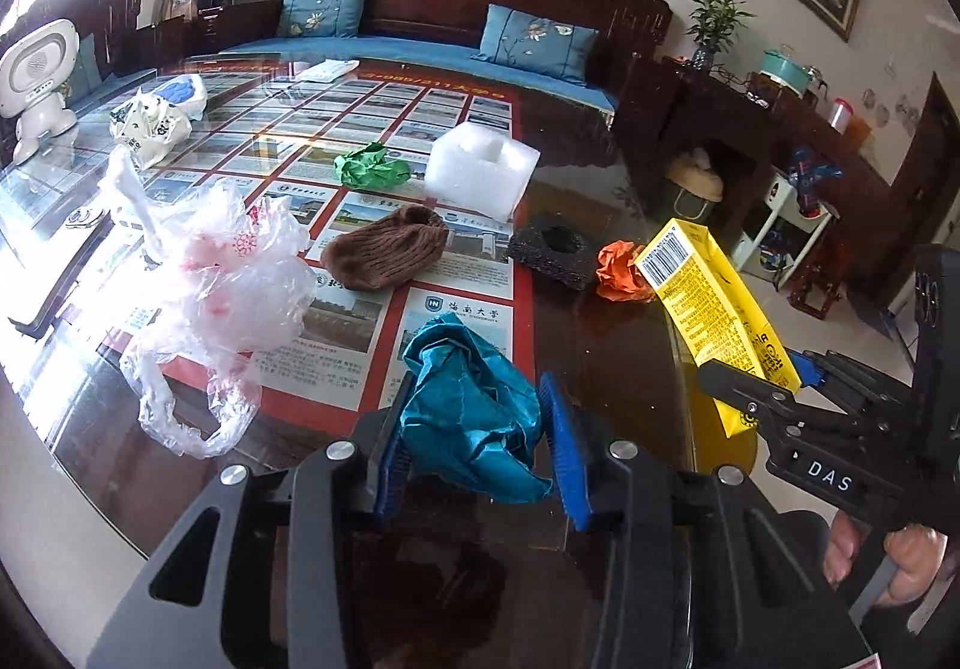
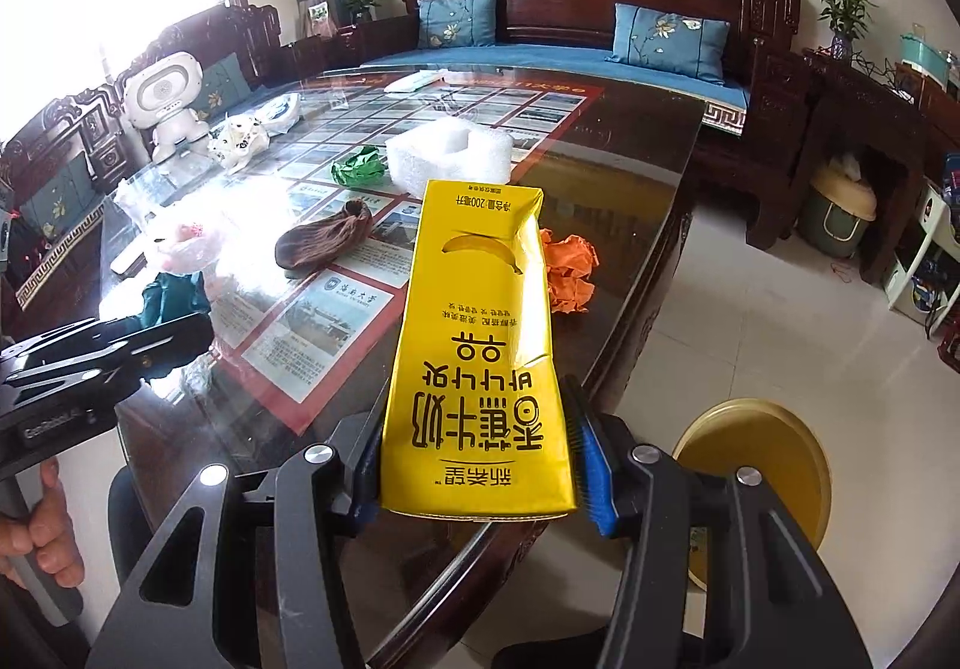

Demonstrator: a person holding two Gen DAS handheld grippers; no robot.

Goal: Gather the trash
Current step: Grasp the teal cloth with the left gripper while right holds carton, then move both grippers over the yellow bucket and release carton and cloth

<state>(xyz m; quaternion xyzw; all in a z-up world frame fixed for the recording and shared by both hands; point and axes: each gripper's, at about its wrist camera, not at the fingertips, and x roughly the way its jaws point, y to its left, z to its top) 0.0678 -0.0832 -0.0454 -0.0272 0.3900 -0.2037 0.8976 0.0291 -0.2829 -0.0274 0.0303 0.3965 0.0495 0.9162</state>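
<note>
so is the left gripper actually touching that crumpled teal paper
Touching. The left wrist view shows the left gripper with both blue pads pressed against the sides of the teal paper, no gap visible.

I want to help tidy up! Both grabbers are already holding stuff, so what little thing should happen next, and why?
Probably carry both pieces off the table to a bin. The left gripper is shut on the teal crumpled paper, and the right gripper is shut on the yellow milk carton, so neither can pick up more. The orange paper ball must wait.
</note>
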